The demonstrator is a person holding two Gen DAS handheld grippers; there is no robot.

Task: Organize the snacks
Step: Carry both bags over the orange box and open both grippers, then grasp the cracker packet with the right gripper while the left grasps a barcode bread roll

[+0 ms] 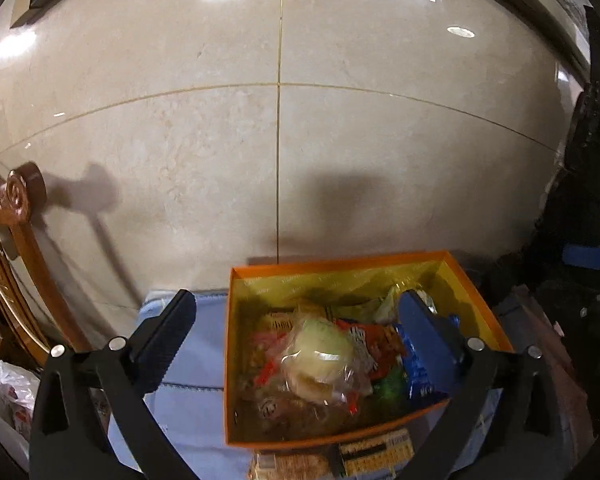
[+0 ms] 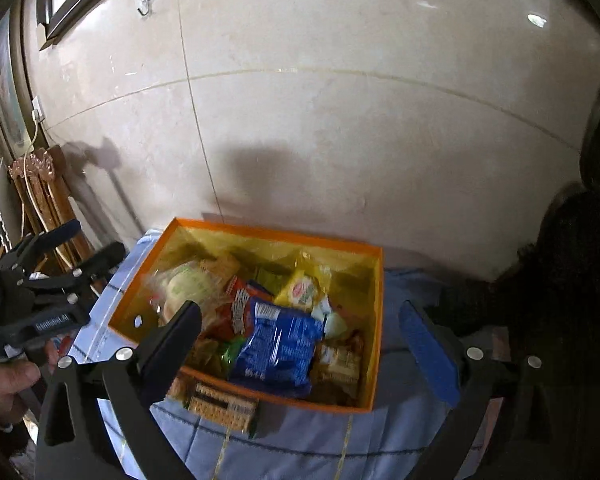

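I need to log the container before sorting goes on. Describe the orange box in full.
The orange box is an open-topped rectangular carton, cardboard by its look, with orange walls and a yellow lining. It sits upright on a light blue cloth close to the tiled wall. A small round hole shows in one short wall. Wrapped snacks fill it, among them a blue packet. One biscuit pack lies outside against its near wall.

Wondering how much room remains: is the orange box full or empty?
Mostly full. The orange box holds many packets, including a blue packet and a wrapped bun, covering its floor.
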